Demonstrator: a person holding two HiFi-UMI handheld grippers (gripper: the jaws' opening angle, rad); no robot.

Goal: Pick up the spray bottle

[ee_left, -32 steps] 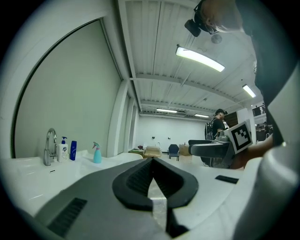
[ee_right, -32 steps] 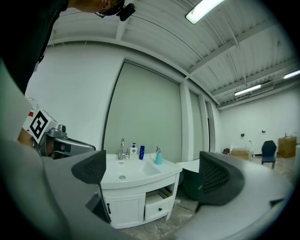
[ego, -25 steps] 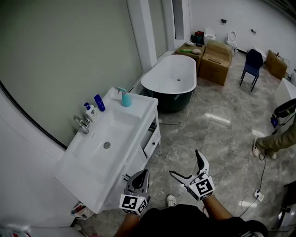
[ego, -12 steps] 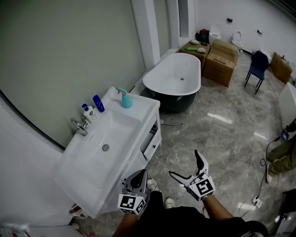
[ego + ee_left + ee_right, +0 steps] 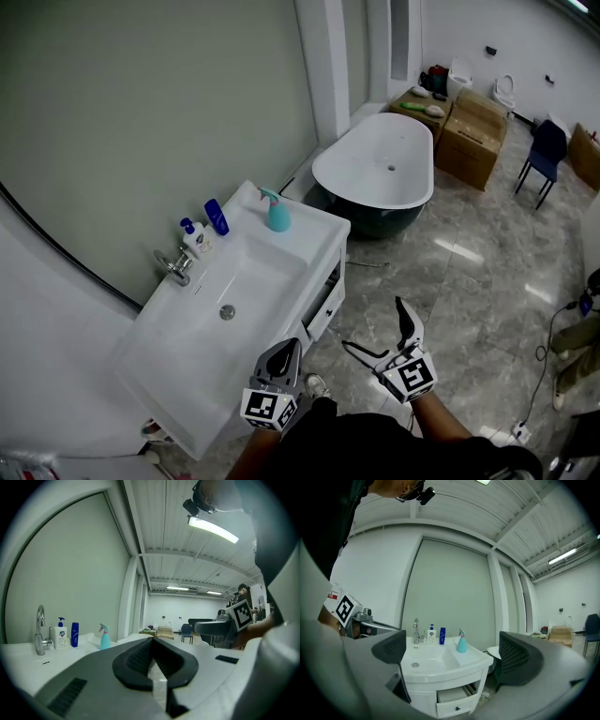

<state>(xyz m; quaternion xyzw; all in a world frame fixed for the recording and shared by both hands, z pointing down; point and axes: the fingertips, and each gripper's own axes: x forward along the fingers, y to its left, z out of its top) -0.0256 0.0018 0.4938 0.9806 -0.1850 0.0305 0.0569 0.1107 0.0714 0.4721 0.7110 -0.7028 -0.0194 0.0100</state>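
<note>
A white oval freestanding bathtub [image 5: 380, 173] stands beyond a white rectangular vanity basin [image 5: 178, 366] set against the pale green wall. By the basin's near edge, the left gripper [image 5: 281, 361] has its jaws pressed together on nothing; the right gripper [image 5: 375, 328], over the grey floor, holds its jaws spread wide and empty. The small teal plastic spray bottle [image 5: 277, 212] stands upright on the basin's far corner, well apart from both grippers.

White sink vanity [image 5: 169, 373] against the green wall. Back edge has a chrome tap [image 5: 175, 265], a white pump bottle [image 5: 196, 238] and a dark blue bottle [image 5: 217, 217] just beside it. The teal spray bottle [image 5: 277, 212] stands upright a bit further along, near the corner.
</note>
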